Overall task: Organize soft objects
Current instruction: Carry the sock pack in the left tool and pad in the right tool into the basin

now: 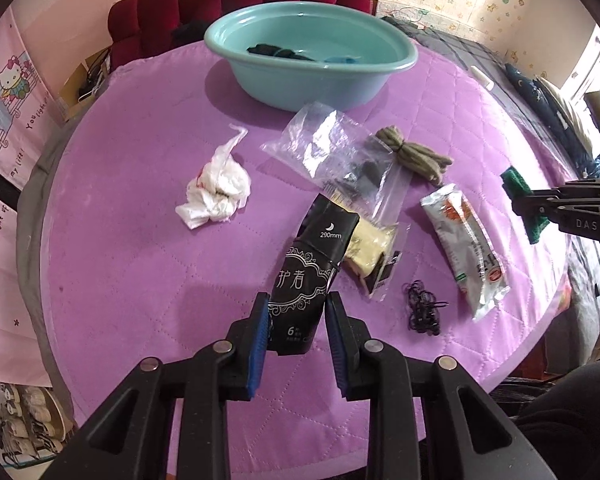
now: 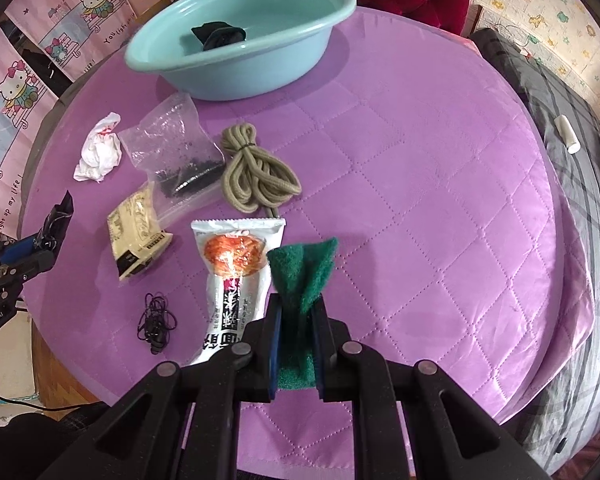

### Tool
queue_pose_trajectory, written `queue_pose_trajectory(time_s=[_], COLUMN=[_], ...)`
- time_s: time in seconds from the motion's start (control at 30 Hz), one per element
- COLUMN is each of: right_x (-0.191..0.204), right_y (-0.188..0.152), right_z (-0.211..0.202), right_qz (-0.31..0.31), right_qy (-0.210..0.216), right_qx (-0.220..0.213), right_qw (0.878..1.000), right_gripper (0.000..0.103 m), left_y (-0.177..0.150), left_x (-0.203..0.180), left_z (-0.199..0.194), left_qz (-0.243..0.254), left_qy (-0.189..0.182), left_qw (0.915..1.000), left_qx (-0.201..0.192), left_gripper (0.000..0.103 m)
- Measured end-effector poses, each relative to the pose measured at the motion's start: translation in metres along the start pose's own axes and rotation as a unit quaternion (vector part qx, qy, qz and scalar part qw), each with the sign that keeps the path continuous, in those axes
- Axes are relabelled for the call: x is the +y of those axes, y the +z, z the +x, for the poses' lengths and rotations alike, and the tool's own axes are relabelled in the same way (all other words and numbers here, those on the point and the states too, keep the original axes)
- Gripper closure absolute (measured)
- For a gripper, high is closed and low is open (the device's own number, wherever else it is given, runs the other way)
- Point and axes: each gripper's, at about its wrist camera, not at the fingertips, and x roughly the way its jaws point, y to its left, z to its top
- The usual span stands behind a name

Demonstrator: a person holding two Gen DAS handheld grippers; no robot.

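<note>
Two handheld black grippers with blue pads reach forward above the surface. The left gripper [image 1: 296, 312] clamps a black packet [image 1: 312, 268] pointing toward one o'clock. The right gripper [image 2: 298, 320] pinches a green scouring pad [image 2: 302, 276] pointing toward twelve o'clock.

A purple quilted cover [image 1: 140, 260] spreads under and ahead of the left tongs [image 1: 297, 300]. Far ahead, beyond its edge, stands a dark red tufted headboard [image 1: 240, 4]. Pink Hello Kitty sheets [image 1: 8, 92] hang off to the left. Ahead and right of the right tongs [image 2: 298, 304] is star-and-animal wallpaper [image 2: 548, 12]. Below it, grey checked bedding [image 2: 540, 92] carries a small white cylinder [image 2: 567, 135].
</note>
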Motion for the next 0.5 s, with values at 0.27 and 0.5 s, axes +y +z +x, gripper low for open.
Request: queue_pose_trajectory(time_s=[0.27, 0.5], right_x=[0.008, 0.016], right_y=[0.019, 0.043], right_z=[-0.031, -0.065], right_qz=[-0.009, -0.024], right_qy=[-0.003, -0.002], right_qx=[-0.017, -0.051], right_qw=[1.0, 0.998], right_gripper=[0.091, 0.091], left_y=[0.026, 0.054], left_x=[-0.015, -0.026], left_z=[-0.03, -0.051], left_qz=[0.016, 0.038], left_qy=[-0.013, -0.012], left_qw=[0.9997, 0.9985], left_qx=[-0.014, -0.038], left_gripper=[0.073, 0.073])
